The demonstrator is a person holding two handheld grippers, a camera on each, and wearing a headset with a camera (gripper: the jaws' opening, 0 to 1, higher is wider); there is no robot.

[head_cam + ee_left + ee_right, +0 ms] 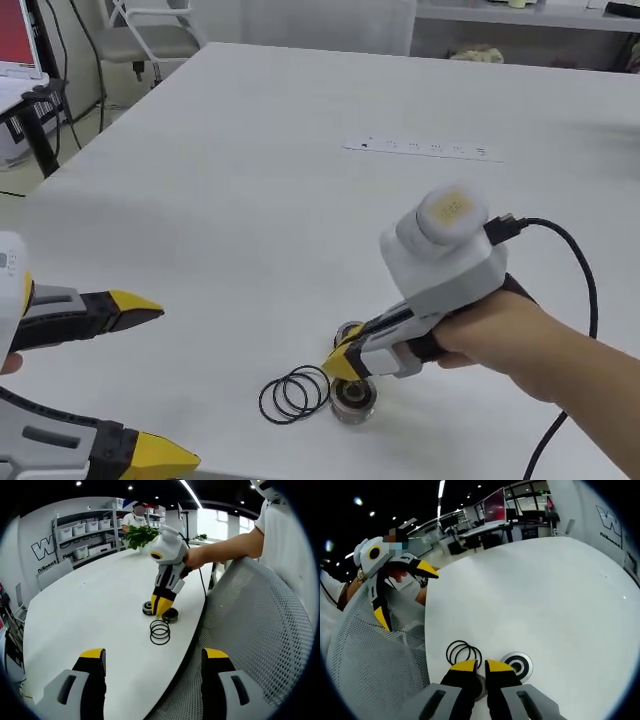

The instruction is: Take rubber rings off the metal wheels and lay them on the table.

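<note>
Right gripper (340,365) dips its tips between 2 metal wheels (517,666), jaws squeezed nearly together; whether they pinch anything, cannot tell. 3 rubber rings (295,393) lie on the table (300,150) just beside the tips. Left gripper (175,388) hangs spread wide, well apart.

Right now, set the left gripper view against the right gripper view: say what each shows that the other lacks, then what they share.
Left gripper view: the right gripper seen from outside, its tip down at the two metal wheels, plus shelving and a plant beyond the table. Right gripper view: the left gripper held up with its jaws wide apart, and a red screen far off. Shared: the loose rubber rings lying on the white table, the wheels, and a mesh chair back.
</note>
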